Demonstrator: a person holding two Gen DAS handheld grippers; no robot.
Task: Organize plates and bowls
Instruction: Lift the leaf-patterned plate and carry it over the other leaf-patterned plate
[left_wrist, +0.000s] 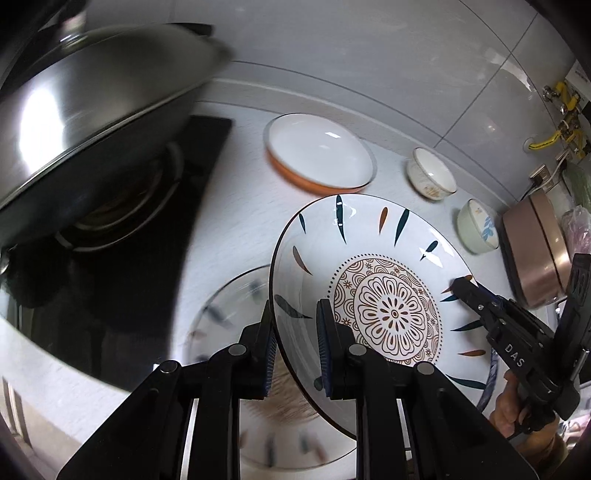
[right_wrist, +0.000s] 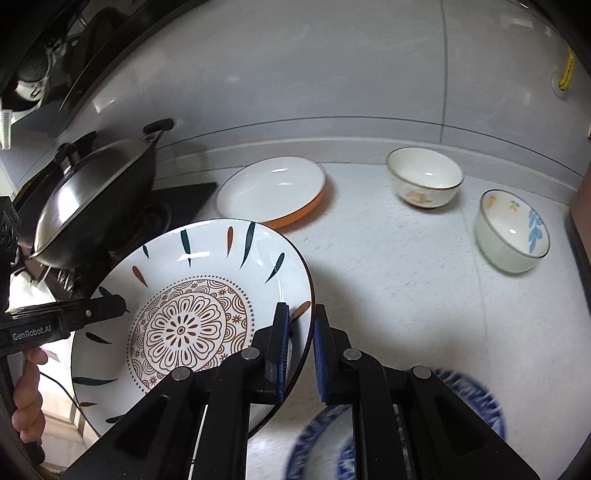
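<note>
A white plate with a brown flower medallion and teal and orange leaf strokes (left_wrist: 388, 314) (right_wrist: 192, 317) hangs tilted above the counter. My left gripper (left_wrist: 294, 310) is shut on its left rim; in the right wrist view it comes in from the left (right_wrist: 122, 304). On the opposite rim my right gripper (right_wrist: 301, 308) is shut, showing as a black beak at the plate's right edge (left_wrist: 458, 286). A matching plate (left_wrist: 229, 317) lies blurred on the counter beneath. A blue-and-white plate (right_wrist: 472, 398) lies under the right gripper.
An orange-sided white dish (left_wrist: 321, 151) (right_wrist: 273, 188) sits by the back wall. Right of it stand a cream bowl (right_wrist: 424, 177) and a blue-leaf bowl (right_wrist: 513, 229). A lidded wok (left_wrist: 92, 110) (right_wrist: 96, 199) rests on the black stove (left_wrist: 147, 258) at left. A pinkish box (left_wrist: 535, 251) stands far right.
</note>
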